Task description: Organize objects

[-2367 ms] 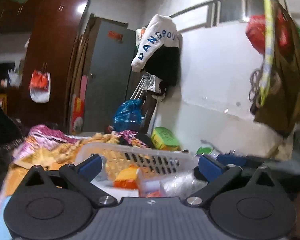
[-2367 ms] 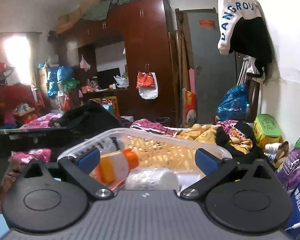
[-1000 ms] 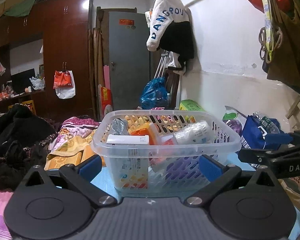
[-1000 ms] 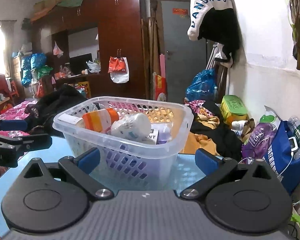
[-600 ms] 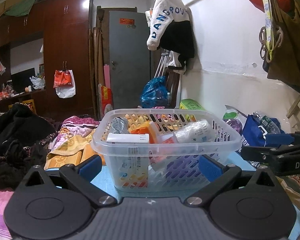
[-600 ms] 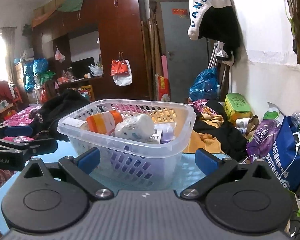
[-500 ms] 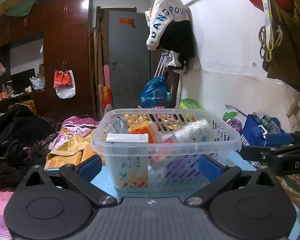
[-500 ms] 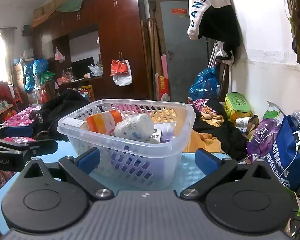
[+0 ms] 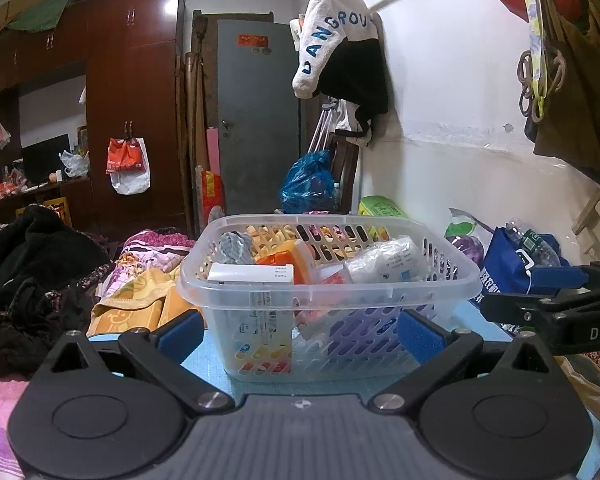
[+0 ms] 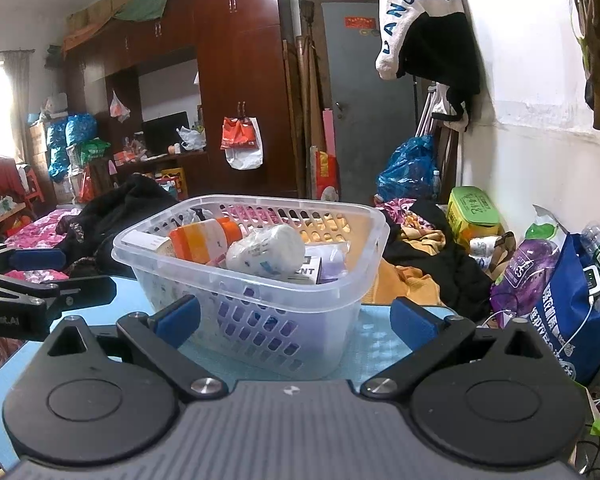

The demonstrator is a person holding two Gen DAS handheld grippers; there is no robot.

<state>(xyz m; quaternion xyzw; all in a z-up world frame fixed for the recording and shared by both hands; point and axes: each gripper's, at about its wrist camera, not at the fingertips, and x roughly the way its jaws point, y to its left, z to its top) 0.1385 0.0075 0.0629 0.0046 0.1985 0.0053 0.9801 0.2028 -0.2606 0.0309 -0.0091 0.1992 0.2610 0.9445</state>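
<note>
1. We see a clear plastic basket [image 9: 327, 280] with slotted walls standing upright on the light blue surface [image 10: 375, 344], straight ahead of both cameras.
2. Inside it we find an orange-and-white bottle [image 10: 204, 242] lying on its side, a white wrapped bundle [image 10: 266, 256] just beside it, and a long white box [image 9: 250, 272] leaning on the near rim in the left wrist view.
3. A crumpled grey piece [image 9: 234, 246] sits toward the back of the basket, and a purple pack [image 10: 331, 262] shows by the right wall in the right wrist view.
4. Our left claw [image 9: 300, 330] hangs in front of the basket with its blue pads spread wide, holding nothing; the basket's lower half shows between them.
5. Our right claw [image 10: 294, 318] is likewise spread apart and empty, facing the basket from the other side.
6. Each claw shows at the edge of the other's view: the right one at the far right, the left one at the far left, both clear of the basket.
7. Beyond the surface we see heaped clothes [image 9: 40, 256], a blue bag [image 10: 579, 304] against the white wall, a dark wooden wardrobe [image 10: 236, 80] and a grey door [image 9: 256, 120].
</note>
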